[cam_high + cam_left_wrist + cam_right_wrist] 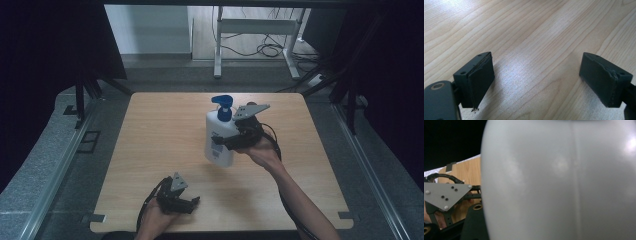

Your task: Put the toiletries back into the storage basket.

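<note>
Gripping a smooth white plastic pump bottle with blue nozzle, right tongs clamp its body (tilted) above the pale wood-grain worktop; left tongs rest apart.

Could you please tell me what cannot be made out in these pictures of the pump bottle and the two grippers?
- Right hand-held gripper: in its own view the white pump bottle hides its pads.
- Bottle label: print too small in the high view.
- Bottle base: whether it touches the table is unclear.
- Left hand-held gripper: body cut off by the bottom edge.
</note>
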The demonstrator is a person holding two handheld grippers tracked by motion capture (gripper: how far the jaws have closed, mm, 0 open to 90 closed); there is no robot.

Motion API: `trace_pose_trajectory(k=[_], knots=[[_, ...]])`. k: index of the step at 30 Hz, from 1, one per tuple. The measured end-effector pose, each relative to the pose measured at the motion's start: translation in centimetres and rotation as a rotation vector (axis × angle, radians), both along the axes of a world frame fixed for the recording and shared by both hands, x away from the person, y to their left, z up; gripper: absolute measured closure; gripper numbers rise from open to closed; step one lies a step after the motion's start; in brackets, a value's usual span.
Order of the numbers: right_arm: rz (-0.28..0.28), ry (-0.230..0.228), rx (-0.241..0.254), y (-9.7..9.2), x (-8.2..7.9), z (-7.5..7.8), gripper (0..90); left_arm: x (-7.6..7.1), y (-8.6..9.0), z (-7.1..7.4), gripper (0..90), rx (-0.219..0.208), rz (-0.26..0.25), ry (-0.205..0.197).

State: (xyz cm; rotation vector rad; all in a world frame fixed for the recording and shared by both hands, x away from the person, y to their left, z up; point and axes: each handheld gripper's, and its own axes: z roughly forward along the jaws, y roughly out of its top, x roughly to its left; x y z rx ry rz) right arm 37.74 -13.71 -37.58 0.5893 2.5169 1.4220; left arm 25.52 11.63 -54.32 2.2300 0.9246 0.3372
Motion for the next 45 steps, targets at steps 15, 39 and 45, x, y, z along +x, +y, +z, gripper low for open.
trace_pose_trajectory(k=[15, 39, 45], knots=[[0.0, -0.004, 0.014, -0.5, 1.9, 1.3, 37.1, 0.0, -0.1, 0.0, 11.9, -0.008, 0.008, 0.001], [-0.014, -0.037, 0.037, -1.6, 5.3, 3.9, 37.2, 0.0, -0.1, 0.0, 11.9, -0.01, 0.008, 0.0], [-0.016, -0.042, 0.033, -1.7, 6.6, 4.2, 37.2, 0.0, -0.1, 0.0, 11.9, -0.01, 0.008, -0.001]])
